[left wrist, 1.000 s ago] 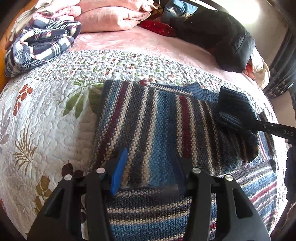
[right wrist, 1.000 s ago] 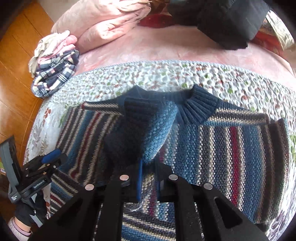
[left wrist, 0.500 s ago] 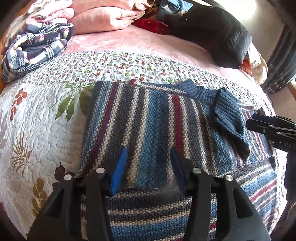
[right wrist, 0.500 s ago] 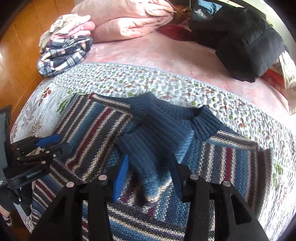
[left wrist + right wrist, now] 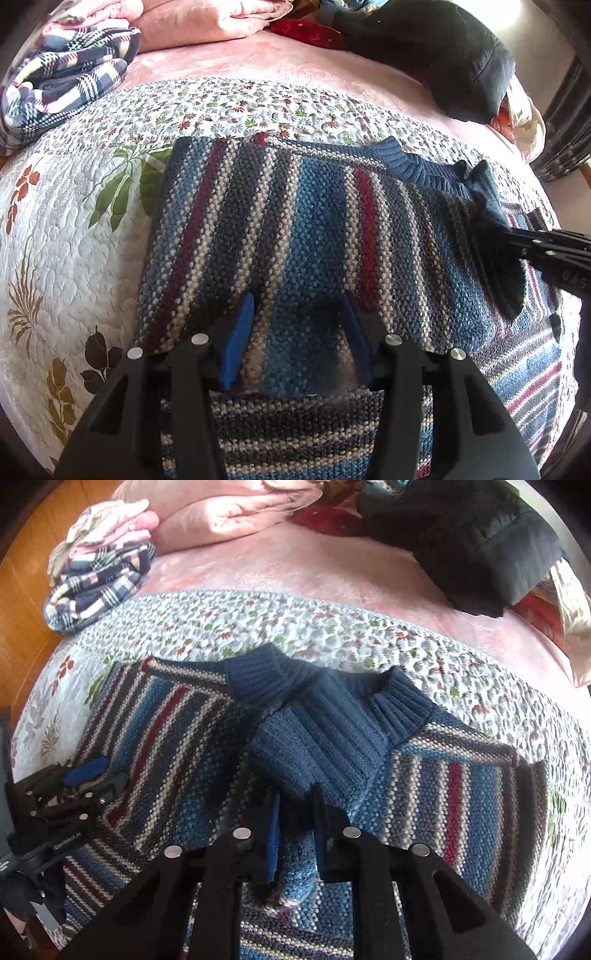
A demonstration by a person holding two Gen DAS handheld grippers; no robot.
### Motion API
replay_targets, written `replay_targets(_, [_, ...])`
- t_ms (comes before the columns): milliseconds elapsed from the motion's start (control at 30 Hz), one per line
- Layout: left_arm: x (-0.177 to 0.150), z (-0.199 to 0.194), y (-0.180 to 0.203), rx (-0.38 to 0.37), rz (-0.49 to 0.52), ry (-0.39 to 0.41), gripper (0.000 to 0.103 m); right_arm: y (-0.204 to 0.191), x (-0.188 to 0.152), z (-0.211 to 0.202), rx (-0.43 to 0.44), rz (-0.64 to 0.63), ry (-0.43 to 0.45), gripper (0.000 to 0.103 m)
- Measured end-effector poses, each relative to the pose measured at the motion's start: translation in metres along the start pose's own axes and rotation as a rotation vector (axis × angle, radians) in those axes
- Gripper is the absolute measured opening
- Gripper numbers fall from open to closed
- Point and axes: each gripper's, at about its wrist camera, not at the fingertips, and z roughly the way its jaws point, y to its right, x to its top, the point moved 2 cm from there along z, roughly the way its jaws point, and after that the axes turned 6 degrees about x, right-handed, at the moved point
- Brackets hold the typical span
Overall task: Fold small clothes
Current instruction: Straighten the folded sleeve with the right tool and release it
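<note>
Two folds partly in, roughly mid-task by the look of it. Nearest, at 6 o'clock in the left wrist view: left gripper point(image 5: 297, 343) with jaws spread wide, holding nothing, hovering over the near edge of the striped sweater point(image 5: 314, 221). Sweater flat on the floral quilt point(image 5: 74, 240), centre of both views, left side panel already turned in over the body. At 6 o'clock in the right wrist view: right gripper point(image 5: 297, 830) clenched on the blue sleeve point(image 5: 317, 746), knit bunched between the pads. Sleeve laid across the chest toward 12 o'clock, cuff just under the ribbed collar point(image 5: 266, 675), not yet let go or smoothed. Right side panel at 3 o'clock apparently still flat and unfolded; hem section at 6 o'clock also out. Left, probably: release sleeve, fold right side, fold bottom up. Farther out: plaid garment point(image 5: 66, 85) at 10 o'clock, seemingly folded. Black jacket point(image 5: 443, 55) at 1 o'clock, untouched.
</note>
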Motion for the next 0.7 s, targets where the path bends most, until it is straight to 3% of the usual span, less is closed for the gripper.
replay_targets(100, [0.000, 0.001, -0.001, -0.002, -0.003, 0.001, 0.048, 0.027, -0.009, -0.023, 0.042, 0.079, 0.038, 0.015])
replay_targets(200, [0.000, 0.001, 0.000, 0.002, 0.001, 0.001, 0.048, 0.056, -0.025, -0.031, 0.097, 0.148, 0.021, 0.017])
replay_targets(400, [0.002, -0.001, 0.002, 0.013, 0.006, -0.005, 0.048, 0.095, -0.060, -0.034, 0.111, 0.207, -0.033, 0.033])
replay_targets(467, [0.003, -0.007, 0.003, 0.008, 0.000, 0.000, 0.049, 0.103, -0.062, -0.037, 0.165, 0.245, -0.022, 0.045])
replay_targets(600, [0.003, -0.021, 0.011, -0.011, 0.018, 0.025, 0.049, 0.112, -0.056, -0.028, 0.193, 0.285, -0.024, 0.052])
replay_targets(700, [0.003, -0.022, 0.018, -0.015, 0.042, 0.021, 0.049, 0.119, -0.052, -0.009, 0.237, 0.338, -0.056, 0.048])
